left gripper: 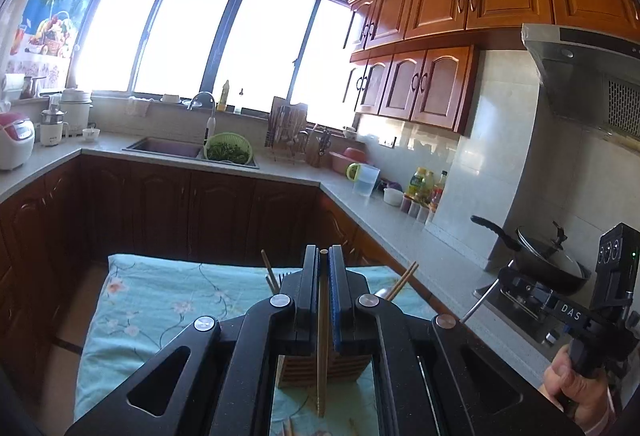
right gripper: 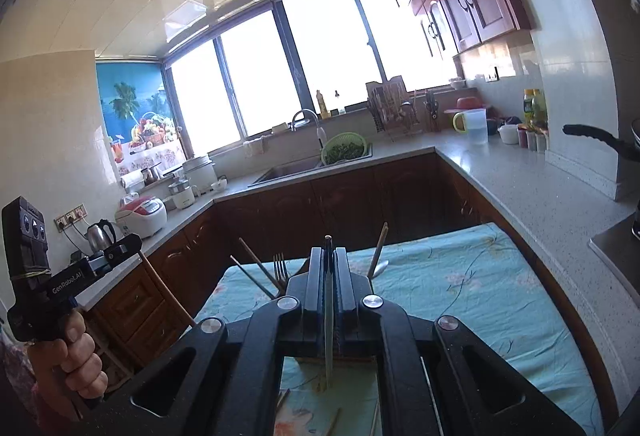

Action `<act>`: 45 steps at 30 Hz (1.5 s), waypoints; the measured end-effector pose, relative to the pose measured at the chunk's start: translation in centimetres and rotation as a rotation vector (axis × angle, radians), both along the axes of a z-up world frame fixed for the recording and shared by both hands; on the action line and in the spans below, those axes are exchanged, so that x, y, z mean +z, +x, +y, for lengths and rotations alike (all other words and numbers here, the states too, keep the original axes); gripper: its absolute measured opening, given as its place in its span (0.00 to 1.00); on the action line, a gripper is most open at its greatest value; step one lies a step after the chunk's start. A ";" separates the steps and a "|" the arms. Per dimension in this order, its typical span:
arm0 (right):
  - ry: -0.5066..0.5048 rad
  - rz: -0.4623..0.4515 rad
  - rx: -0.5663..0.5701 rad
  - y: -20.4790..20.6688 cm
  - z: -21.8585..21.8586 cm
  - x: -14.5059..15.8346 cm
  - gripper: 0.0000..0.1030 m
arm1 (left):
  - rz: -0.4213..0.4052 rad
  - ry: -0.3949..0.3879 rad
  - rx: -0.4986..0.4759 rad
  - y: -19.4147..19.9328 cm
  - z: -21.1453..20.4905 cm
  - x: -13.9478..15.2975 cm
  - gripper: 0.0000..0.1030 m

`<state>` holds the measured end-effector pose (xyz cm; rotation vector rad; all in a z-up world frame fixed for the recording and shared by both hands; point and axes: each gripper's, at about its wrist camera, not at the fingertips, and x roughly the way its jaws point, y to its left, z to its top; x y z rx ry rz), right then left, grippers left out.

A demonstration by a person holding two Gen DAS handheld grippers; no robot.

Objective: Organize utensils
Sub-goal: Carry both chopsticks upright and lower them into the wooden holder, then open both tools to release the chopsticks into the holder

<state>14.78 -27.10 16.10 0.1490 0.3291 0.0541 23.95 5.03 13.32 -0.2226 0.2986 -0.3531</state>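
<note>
My left gripper (left gripper: 323, 254) is shut on a wooden chopstick (left gripper: 322, 348) that runs upright between the jaws, above a slatted wooden utensil holder (left gripper: 304, 370). My right gripper (right gripper: 329, 248) is shut on a metal knife (right gripper: 329, 340), blade down, above the same holder (right gripper: 308, 360). Chopsticks (right gripper: 256, 264), a fork (right gripper: 280, 266) and a spoon (right gripper: 378, 268) stick up from the holder behind the fingers. The left gripper also shows in the right wrist view (right gripper: 116, 252), and the right gripper's body in the left wrist view (left gripper: 568, 308).
The holder stands on a table with a light blue floral cloth (left gripper: 160, 300). Loose chopsticks (right gripper: 282, 406) lie on the cloth near me. A grey counter (left gripper: 420, 248) runs at the right with bottles, a jug and a wok (left gripper: 556, 260); a sink (left gripper: 168, 148) lies under the window.
</note>
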 end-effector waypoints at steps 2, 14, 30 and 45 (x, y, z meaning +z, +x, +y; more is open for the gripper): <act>-0.010 -0.029 -0.013 0.8 0.0 1.0 0.04 | -0.021 0.001 0.009 1.0 -0.3 0.5 0.03; -0.025 -0.055 -0.052 6.8 -0.7 0.5 0.04 | -0.090 0.009 0.093 7.3 -2.2 -1.9 0.03; 0.019 0.103 -0.082 9.9 -1.7 -8.0 0.04 | 0.059 0.004 0.126 11.2 -4.1 -10.5 0.04; 0.023 0.131 -0.097 10.5 -2.3 -8.0 0.05 | 0.066 0.043 0.141 10.5 -3.1 -10.5 0.05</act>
